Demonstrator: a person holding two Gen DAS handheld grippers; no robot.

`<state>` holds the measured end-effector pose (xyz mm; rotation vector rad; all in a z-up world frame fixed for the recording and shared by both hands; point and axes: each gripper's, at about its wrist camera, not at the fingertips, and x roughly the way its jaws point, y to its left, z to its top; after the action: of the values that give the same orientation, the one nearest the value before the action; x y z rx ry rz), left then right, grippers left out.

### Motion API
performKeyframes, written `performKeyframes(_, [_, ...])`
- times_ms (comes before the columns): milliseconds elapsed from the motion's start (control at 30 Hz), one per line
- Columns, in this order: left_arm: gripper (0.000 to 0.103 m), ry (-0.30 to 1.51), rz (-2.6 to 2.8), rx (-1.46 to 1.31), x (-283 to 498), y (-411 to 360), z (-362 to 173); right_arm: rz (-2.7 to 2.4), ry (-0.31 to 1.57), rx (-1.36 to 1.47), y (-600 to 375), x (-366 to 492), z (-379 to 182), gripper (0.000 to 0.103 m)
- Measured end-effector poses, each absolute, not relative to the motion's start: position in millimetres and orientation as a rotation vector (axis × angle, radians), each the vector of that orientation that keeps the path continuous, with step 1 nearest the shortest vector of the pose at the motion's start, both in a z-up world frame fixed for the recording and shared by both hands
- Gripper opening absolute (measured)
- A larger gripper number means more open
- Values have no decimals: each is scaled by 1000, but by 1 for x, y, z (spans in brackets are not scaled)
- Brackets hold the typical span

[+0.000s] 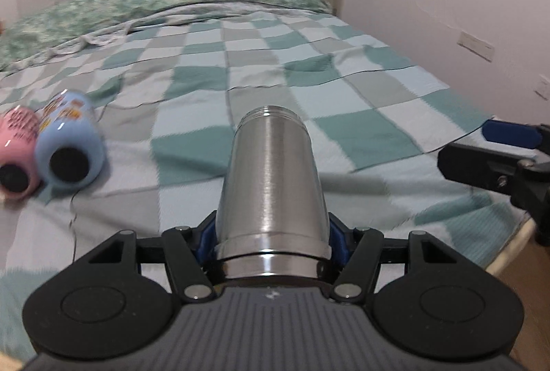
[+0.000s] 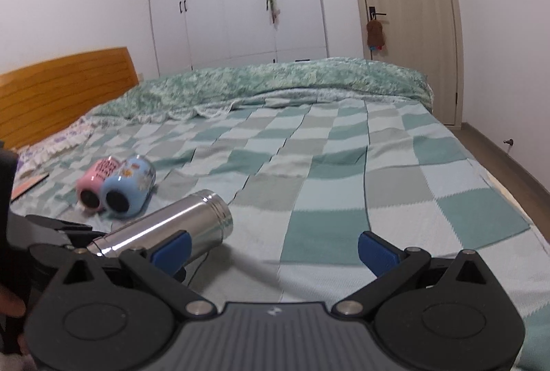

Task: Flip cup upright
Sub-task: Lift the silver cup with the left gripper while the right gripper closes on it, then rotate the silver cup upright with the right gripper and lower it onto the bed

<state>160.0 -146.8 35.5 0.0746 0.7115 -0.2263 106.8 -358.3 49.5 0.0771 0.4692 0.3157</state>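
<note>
My left gripper [image 1: 271, 237] is shut on a steel cup [image 1: 271, 185], held by its base end with the threaded mouth pointing away, lying nearly level above the bed. In the right wrist view the same steel cup [image 2: 172, 230] slants low over the blanket, the left gripper [image 2: 113, 247] holding its near end. My right gripper [image 2: 275, 249] is open and empty, to the right of the cup; one of its fingers [image 1: 508, 132] shows at the right edge of the left wrist view.
A pink mug [image 2: 96, 182] and a blue mug [image 2: 129, 188] lie on their sides, touching, on the checked blanket [image 2: 343, 164]; they also show in the left wrist view, the pink mug [image 1: 17, 161] and the blue mug [image 1: 70, 147]. A green quilt [image 2: 292, 78], wooden headboard [image 2: 62, 89], wardrobe and door stand behind.
</note>
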Motion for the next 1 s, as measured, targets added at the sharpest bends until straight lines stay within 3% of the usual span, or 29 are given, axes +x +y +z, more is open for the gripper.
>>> performKeyframes(267, [66, 708, -222, 34, 144, -146, 17, 288, 519, 57, -349, 100, 38, 103])
performKeyframes(333, [92, 706, -245, 18, 142, -140, 19, 280, 526, 58, -349, 100, 39, 103])
performKeyframes(400, [103, 669, -260, -21, 135, -128, 28, 276, 523, 62, -348, 98, 42, 103])
performKeyframes(733, [103, 565, -242, -106, 111, -50, 72, 337, 552, 51, -304, 104, 57, 103])
performKeyframes(1000, [103, 554, -65, -31, 108, 17, 77, 333, 764, 92, -254, 156, 46, 103])
